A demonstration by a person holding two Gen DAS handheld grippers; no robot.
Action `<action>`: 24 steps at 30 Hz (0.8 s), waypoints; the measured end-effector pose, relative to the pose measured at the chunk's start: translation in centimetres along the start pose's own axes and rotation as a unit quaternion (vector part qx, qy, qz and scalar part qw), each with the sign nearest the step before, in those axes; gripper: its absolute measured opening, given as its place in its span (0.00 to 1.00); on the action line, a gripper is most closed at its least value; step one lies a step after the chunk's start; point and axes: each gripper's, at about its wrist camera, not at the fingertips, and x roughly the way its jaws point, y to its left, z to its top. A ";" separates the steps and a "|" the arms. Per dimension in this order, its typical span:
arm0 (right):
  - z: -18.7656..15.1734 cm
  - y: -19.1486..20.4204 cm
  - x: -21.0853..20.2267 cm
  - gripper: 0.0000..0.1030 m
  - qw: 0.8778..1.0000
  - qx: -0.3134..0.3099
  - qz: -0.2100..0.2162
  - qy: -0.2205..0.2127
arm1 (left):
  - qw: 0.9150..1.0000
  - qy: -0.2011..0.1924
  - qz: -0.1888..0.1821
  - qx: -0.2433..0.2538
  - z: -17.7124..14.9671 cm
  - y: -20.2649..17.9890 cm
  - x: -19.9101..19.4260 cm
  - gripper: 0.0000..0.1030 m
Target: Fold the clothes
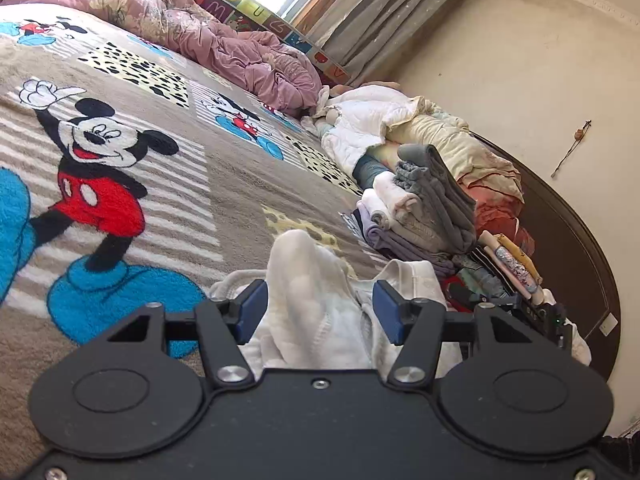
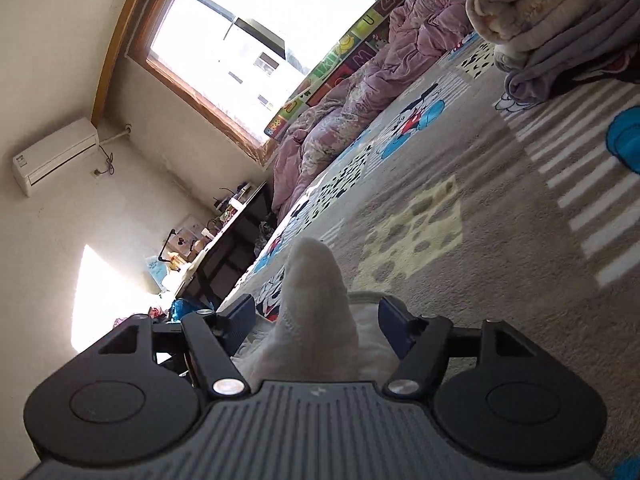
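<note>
Bed blanket, beige with cartoon-mouse panels, fills most of both views and serves as reference. Along its far edge, under the window, lies a crumpled pink duvet. At the blanket's right side in the left wrist view: a heap of loose pale laundry, and nearer, a stack of folded clothes, grey items on top. White garment lies bunched on the blanket's near part, humped up between the fingers of both tools. Left gripper: jaws apart, white fabric between the blue pads, pads not visibly pressing it. Right gripper: jaws apart, a fold of the same white garment standing in the gap, not clamped.
</note>
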 end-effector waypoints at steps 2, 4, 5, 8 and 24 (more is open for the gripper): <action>0.3 -0.1 1.0 0.72 1.000 -0.005 0.016 0.015 | 1.000 0.007 0.005 -0.001 -0.6 -0.2 0.3 0.56; 0.2 0.1 2.4 0.72 0.999 -0.026 0.014 0.040 | 1.000 0.015 0.006 -0.001 -1.0 -0.2 0.8 0.56; -0.2 -0.2 2.9 0.71 0.998 -0.025 0.012 0.052 | 1.000 0.020 0.006 0.000 -1.1 -0.2 1.1 0.56; -0.8 -0.6 3.9 0.71 0.996 -0.030 0.011 0.084 | 1.000 0.030 0.008 -0.003 -1.3 0.2 2.0 0.56; 0.4 1.5 3.5 0.72 0.988 -0.084 0.025 0.129 | 0.999 0.023 0.002 -0.042 -1.8 1.7 2.2 0.57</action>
